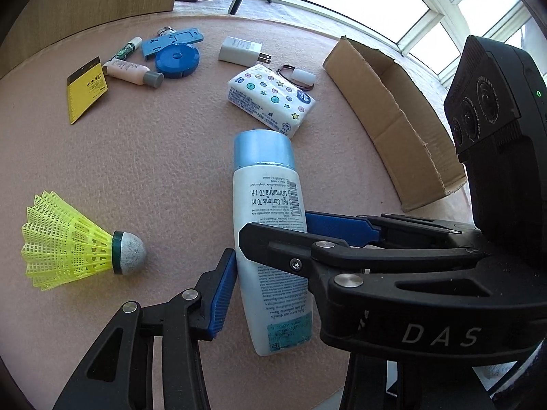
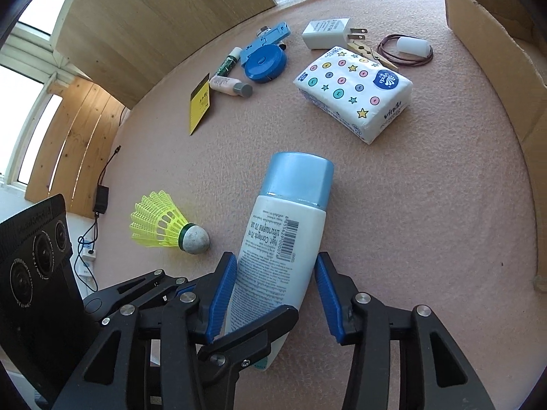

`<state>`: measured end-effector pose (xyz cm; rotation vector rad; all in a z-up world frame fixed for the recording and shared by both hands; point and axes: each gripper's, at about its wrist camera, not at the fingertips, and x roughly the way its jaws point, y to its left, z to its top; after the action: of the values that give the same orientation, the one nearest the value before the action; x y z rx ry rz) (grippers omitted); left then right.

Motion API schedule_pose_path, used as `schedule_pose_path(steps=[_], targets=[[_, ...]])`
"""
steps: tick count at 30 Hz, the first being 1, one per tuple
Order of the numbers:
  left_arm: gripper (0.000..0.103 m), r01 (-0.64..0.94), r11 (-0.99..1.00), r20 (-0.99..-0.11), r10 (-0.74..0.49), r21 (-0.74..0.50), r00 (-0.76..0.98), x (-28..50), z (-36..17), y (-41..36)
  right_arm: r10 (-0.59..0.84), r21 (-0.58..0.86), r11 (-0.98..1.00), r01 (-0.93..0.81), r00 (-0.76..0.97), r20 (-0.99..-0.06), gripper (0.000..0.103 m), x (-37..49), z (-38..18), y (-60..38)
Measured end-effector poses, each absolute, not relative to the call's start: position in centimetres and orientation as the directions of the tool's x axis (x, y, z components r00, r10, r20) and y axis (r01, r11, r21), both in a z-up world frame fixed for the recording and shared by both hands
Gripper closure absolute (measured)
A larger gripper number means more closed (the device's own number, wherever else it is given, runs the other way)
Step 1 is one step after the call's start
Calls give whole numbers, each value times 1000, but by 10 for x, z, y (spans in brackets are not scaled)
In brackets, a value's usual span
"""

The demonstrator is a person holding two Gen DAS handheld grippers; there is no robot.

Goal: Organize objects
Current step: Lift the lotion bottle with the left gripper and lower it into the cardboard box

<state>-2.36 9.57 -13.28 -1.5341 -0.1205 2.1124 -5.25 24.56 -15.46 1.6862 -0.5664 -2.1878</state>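
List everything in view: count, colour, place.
bottle: one, white with blue cap, centre
shuttlecock: one, yellow, left of bottle
tissue pack: one, white, behind bottle
charger: one, white, behind tissue pack
clothespin: one, wooden, beside charger
cap: one, white, right of charger
tape measure: one, blue, far left
small tube: one, pink, beside tape measure
stick: one, green, by tape measure
card: one, yellow, far left
box: one, cardboard brown, right
left gripper: one, black, jaws on bottle
right gripper: one, black, jaws on bottle
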Motion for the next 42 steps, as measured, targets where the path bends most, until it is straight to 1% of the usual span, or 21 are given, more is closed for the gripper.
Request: schedule_pose_path(steps=[6, 10, 13, 17, 28, 37, 38, 39, 40, 41, 42], targets=[[55, -395, -835, -822, 504, -384, -265, -22, -101, 119, -463, 484, -875, 20, -329, -823, 59, -44, -122, 271], [55, -442, -821, -807, 513, -361, -294, -31, -84, 158, -438, 467, -884, 20, -383, -813, 59, -41, -99, 297], [55, -474, -801, -791, 536, -366, -296, -33, -73, 182, -415, 454, -891, 10, -422, -806, 59, -41, -86, 320], [55, -506, -773, -772, 568, -382, -286, -53, -72, 229, -389, 448, -894, -16, -469, -793, 59, -38, -74, 356], [55, -573, -742, -780, 568, -348, -262, -58, -74, 323, -318, 424, -900, -99, -515, -796, 59, -41, -70, 439], [55, -567, -748, -796, 554, -346, -245, -66, -87, 350, -297, 406, -906, -120, -503, -812, 59, -48, -82, 463], [54, -561, -751, -796, 554, -349, -245, -66, -88, 350, -297, 405, -906, -120, -503, -812, 59, -48, -83, 464], [47, -559, -753, -798, 550, -346, -247, -66, -87, 351, -296, 405, -907, -119, -502, -812, 59, -49, -83, 464], [37, -558, -759, -800, 543, -337, -255, -65, -86, 351, -299, 407, -906, -117, -505, -810, 57, -49, -83, 465], [33, -552, -770, -804, 529, -320, -272, -65, -85, 349, -303, 412, -904, -115, -507, -807, 53, -49, -83, 465], [27, -553, -771, -802, 529, -317, -278, -65, -85, 347, -303, 414, -903, -119, -507, -807, 40, -49, -83, 466]])
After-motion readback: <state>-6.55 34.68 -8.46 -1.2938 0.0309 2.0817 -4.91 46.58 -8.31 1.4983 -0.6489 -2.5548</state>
